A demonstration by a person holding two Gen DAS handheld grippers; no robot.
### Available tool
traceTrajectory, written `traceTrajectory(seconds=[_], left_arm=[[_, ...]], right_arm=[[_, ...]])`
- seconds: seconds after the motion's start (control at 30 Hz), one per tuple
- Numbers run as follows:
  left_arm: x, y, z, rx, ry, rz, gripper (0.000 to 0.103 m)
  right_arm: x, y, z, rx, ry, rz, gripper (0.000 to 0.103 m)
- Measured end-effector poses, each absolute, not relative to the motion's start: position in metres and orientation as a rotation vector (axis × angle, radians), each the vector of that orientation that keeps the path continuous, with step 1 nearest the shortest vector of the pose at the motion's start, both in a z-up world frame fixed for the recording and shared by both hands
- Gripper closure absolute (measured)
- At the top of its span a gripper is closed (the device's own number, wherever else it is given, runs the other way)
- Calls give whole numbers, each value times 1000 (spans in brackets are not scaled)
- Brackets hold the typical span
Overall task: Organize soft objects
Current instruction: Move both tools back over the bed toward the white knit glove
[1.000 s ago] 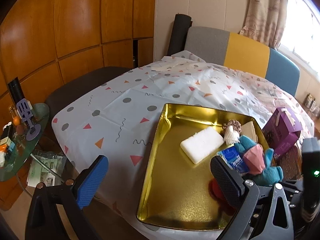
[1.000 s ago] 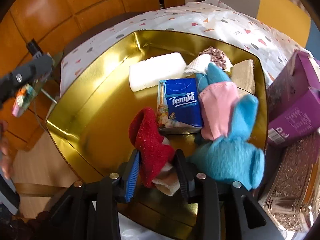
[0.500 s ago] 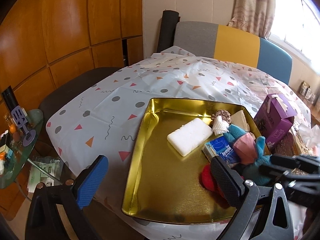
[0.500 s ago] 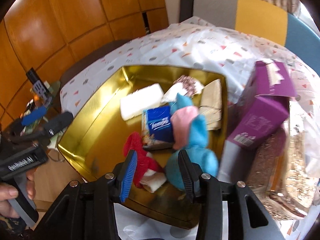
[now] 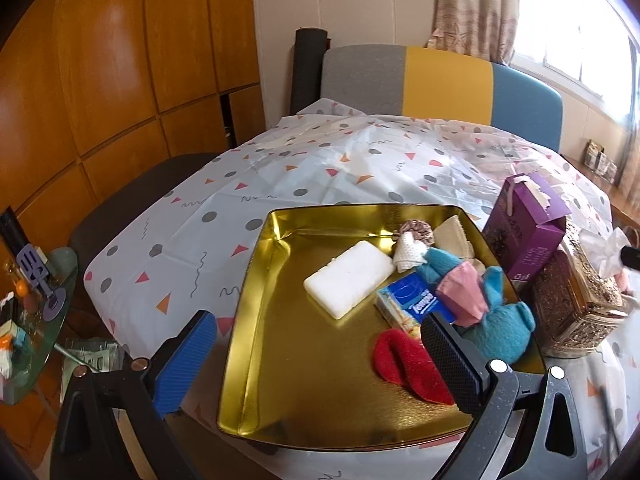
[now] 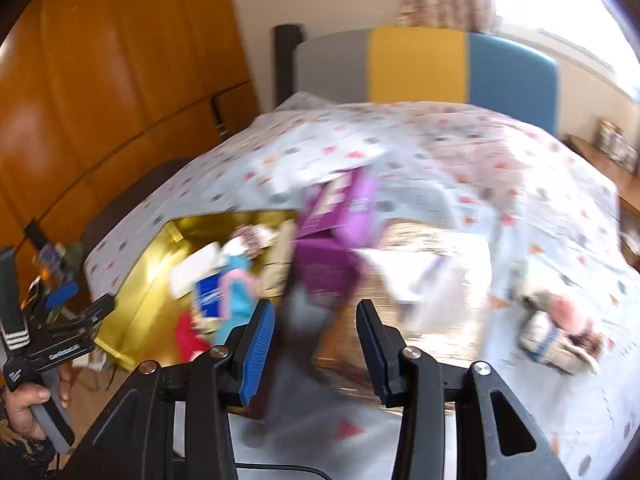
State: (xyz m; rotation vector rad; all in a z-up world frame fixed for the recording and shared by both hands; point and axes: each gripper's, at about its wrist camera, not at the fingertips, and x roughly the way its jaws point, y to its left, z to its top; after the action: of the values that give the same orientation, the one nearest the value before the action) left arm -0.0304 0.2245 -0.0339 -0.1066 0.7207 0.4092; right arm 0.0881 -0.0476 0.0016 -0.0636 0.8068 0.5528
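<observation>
Both grippers (image 5: 320, 360) (image 6: 316, 344) gape empty; blurred tray (image 6: 132, 304) seemingly leftward.

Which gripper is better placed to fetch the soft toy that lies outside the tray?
Right, probably. The right gripper is open, empty and faces the tablecloth where the soft toy lies. The left gripper, also open, faces the gold tray.

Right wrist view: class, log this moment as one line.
right tongs: open, empty | red sock: in gold tray | soft toy: on tablecloth, blurred
</observation>
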Motion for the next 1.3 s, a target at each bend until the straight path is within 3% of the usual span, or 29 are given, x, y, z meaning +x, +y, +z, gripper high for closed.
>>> traceTrajectory(seconds=[0.4, 0.83, 1.3], left_arm=[[-19, 195, -22, -59, 713, 317, 0], [3, 129, 4, 59, 674, 163, 0], [31, 27, 31, 153, 630, -122, 0]], right_arm=[[112, -185, 6, 90, 785, 229, 60], [120, -320, -42, 287, 796, -107, 60], [118, -357, -59, 458, 862, -183, 60]])
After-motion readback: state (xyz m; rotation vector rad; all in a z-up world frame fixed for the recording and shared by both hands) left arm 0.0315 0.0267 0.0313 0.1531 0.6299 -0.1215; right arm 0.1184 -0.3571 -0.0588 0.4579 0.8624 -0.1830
